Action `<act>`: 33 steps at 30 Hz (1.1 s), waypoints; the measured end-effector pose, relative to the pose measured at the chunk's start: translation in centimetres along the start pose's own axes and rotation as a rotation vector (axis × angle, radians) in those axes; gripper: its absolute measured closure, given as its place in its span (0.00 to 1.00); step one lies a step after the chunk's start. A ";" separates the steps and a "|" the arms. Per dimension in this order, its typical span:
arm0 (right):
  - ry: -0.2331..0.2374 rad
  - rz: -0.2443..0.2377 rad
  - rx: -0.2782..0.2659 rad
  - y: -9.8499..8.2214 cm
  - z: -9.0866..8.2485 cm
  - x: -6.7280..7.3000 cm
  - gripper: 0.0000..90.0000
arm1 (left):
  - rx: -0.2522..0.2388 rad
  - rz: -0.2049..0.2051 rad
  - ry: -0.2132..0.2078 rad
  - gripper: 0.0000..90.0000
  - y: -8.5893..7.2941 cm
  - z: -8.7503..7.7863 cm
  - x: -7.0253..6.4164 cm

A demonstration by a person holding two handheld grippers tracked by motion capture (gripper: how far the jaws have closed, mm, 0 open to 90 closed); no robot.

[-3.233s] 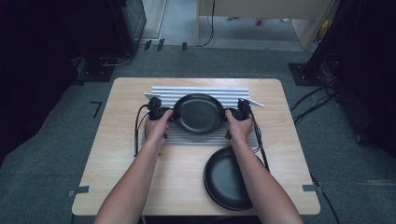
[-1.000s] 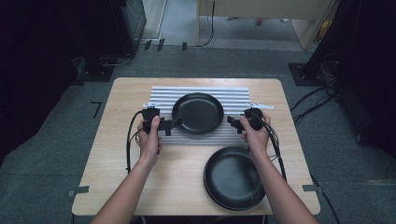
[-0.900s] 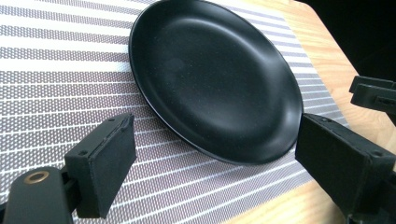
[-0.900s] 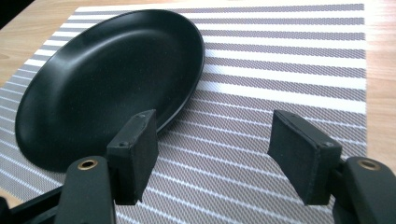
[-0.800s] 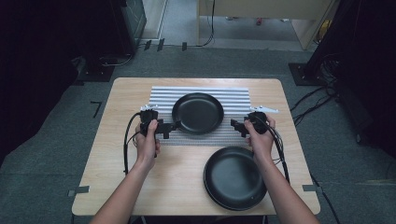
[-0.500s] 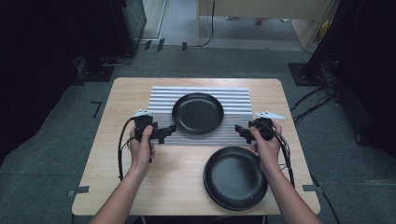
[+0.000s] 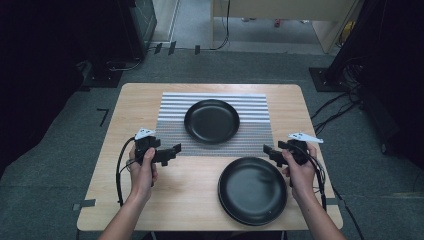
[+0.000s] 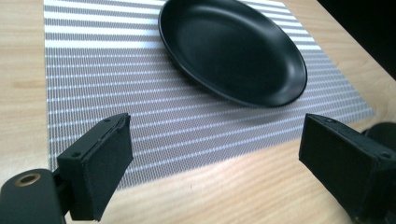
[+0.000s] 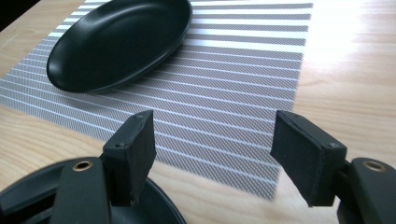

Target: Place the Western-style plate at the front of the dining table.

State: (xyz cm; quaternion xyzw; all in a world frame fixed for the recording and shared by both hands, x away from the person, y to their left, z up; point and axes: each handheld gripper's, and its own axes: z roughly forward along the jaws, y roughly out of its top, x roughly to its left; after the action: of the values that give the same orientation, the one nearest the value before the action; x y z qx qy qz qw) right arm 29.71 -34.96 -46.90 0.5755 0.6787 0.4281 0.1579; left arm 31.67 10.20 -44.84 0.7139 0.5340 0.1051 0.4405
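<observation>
The smaller plate [image 7: 211,121] is sitting centred on the striped mat [image 7: 172,132], seemingly set out for serving. Both the left gripper [image 7: 172,151] and right gripper [image 7: 268,151] are hovering near the mat's front edge, jaws spread and holding nothing. The larger plate [image 7: 252,190] is lying just in front of the mat.

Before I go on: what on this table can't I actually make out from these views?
- Near plate: in the right gripper view the right gripper body covers it and the bottom edge cuts it off, leaving a sliver of rim.
- Striped mat: the part under the far plate is hidden in all views.
- Table: its near edge is crossed by both forearms in the high view.
- Left gripper: open, nothing between the jaws; the right jaw runs off the frame.
</observation>
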 end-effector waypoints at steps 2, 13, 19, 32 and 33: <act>-0.007 -0.002 -0.002 -0.3 -0.6 -0.3 0.33 | 0.004 0.011 0.007 0.09 -0.5 -0.3 0.1; -0.023 -0.006 -0.009 -2.3 -3.4 -1.5 0.32 | -0.013 0.004 0.033 0.09 -2.6 -2.4 1.1; -0.030 0.000 -0.011 -3.5 -4.7 -2.2 0.31 | -0.018 -0.010 0.059 0.09 -3.8 -3.5 2.1; -0.064 0.020 -0.025 -5.5 -7.5 -3.9 0.31 | -0.020 -0.024 0.112 0.09 -6.4 -5.8 4.1; -0.066 0.022 -0.025 -5.6 -7.7 -4.0 0.31 | -0.020 -0.025 0.121 0.09 -6.7 -6.0 4.3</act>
State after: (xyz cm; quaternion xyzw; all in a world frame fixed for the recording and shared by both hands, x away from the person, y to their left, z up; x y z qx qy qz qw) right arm 21.80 -41.51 -47.82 0.5948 0.6613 0.4190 0.1826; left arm 25.25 17.23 -47.65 0.6953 0.5673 0.1478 0.4159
